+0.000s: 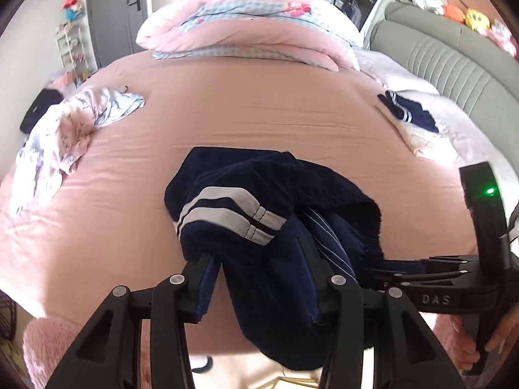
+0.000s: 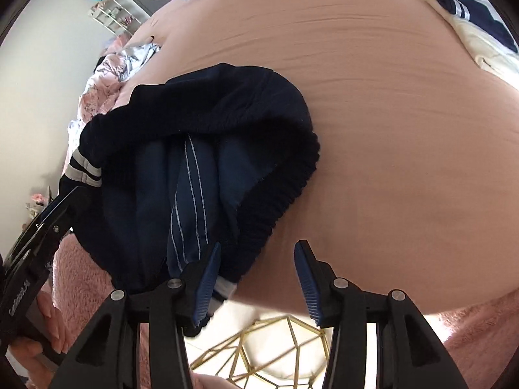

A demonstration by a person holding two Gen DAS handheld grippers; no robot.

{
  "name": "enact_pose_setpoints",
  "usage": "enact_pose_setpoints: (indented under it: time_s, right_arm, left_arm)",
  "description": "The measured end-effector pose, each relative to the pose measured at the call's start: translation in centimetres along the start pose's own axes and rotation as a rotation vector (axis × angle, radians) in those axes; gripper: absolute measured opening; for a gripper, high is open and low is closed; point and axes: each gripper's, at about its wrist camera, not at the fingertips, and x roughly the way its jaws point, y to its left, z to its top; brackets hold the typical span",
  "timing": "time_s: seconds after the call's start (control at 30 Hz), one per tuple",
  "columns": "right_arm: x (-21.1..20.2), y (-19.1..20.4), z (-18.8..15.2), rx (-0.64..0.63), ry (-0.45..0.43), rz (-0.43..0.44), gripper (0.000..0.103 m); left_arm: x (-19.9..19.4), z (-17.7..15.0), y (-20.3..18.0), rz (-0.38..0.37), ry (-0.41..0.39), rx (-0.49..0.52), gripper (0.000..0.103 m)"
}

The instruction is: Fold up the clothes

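A pair of navy shorts (image 1: 259, 201) with two white side stripes lies bunched at the near edge of the pink bed (image 1: 259, 103). Part of it hangs over the edge. My left gripper (image 1: 259, 288) is open, with the cloth draped between and over its fingers. My right gripper (image 2: 256, 278) is open; its left finger (image 2: 207, 278) touches the shorts' (image 2: 201, 136) waistband, its right finger is over bare sheet. The right gripper also shows in the left wrist view (image 1: 389, 267), reaching in from the right.
A folded navy striped garment (image 1: 408, 113) lies on white clothes at the right. A heap of pale clothes (image 1: 65, 129) lies at the left. A pink duvet (image 1: 246, 29) is piled at the far end. A gold wire basket (image 2: 259, 350) stands on the floor below.
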Motion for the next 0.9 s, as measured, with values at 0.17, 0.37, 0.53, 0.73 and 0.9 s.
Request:
enact_pose_setpoints:
  time_s: [0.17, 0.37, 0.53, 0.73, 0.9]
  right_arm:
    - [2.2, 0.6, -0.6, -0.013, 0.031, 0.084, 0.017]
    - [-1.0, 1.1, -1.6, -0.156, -0.171, -0.226, 0.006]
    - [-5.9, -0.5, -0.5, -0.131, -0.336, -0.302, 0.005]
    - [-13.5, 0.0, 0.9, -0.126, -0.547, -0.329, 0.005]
    - [-17.8, 1.9, 2.3, -0.171, -0.618, -0.247, 0.006]
  left_arm:
    - [5.0, -0.6, 2.1, 0.077, 0.119, -0.066, 0.036]
    - [0.7, 0.5, 5.4, 0.100, -0.030, -0.175, 0.013]
    - [-3.1, 1.4, 7.2, -0.029, -0.068, -0.240, 0.013]
    - [-2.5, 0.5, 5.9, -0.222, 0.098, -0.192, 0.016]
    - [-4.3, 2.0, 4.0, -0.278, 0.031, -0.071, 0.024]
